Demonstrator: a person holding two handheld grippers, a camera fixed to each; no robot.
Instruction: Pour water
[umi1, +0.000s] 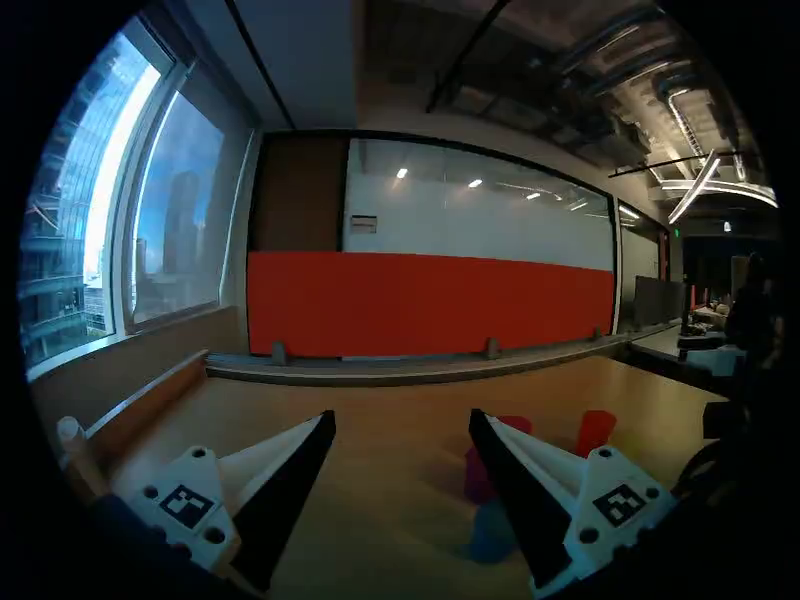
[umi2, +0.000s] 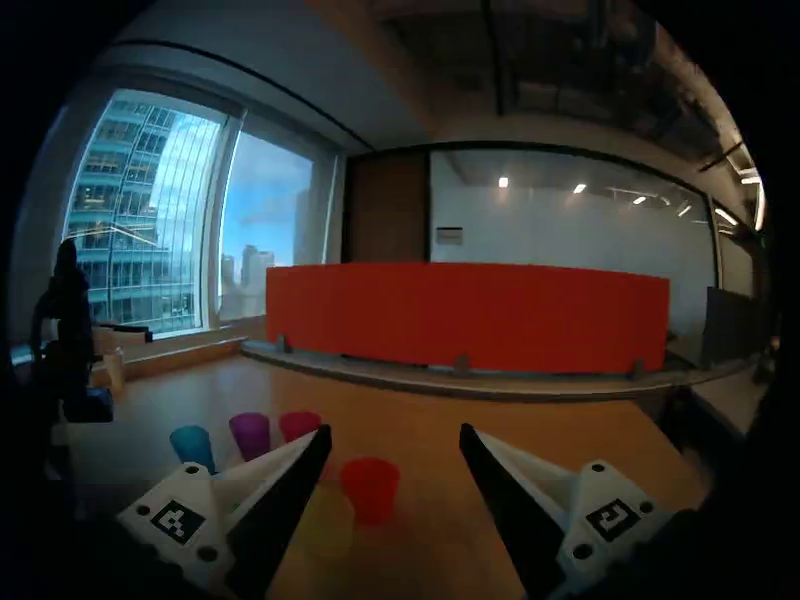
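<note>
Your right gripper (umi2: 394, 428) has its jaws spread wide and pinches nothing. The red cup (umi2: 370, 488) shows low in the gap, touching neither finger. The blue cup (umi2: 192, 445), purple cup (umi2: 250, 435) and pink cup (umi2: 298, 425) stand to the left on the table (umi2: 520, 470). Your left gripper (umi1: 400, 414) is also spread, and its right finger half hides the cups there. The wall sign (umi2: 449, 236) is too small to read.
</note>
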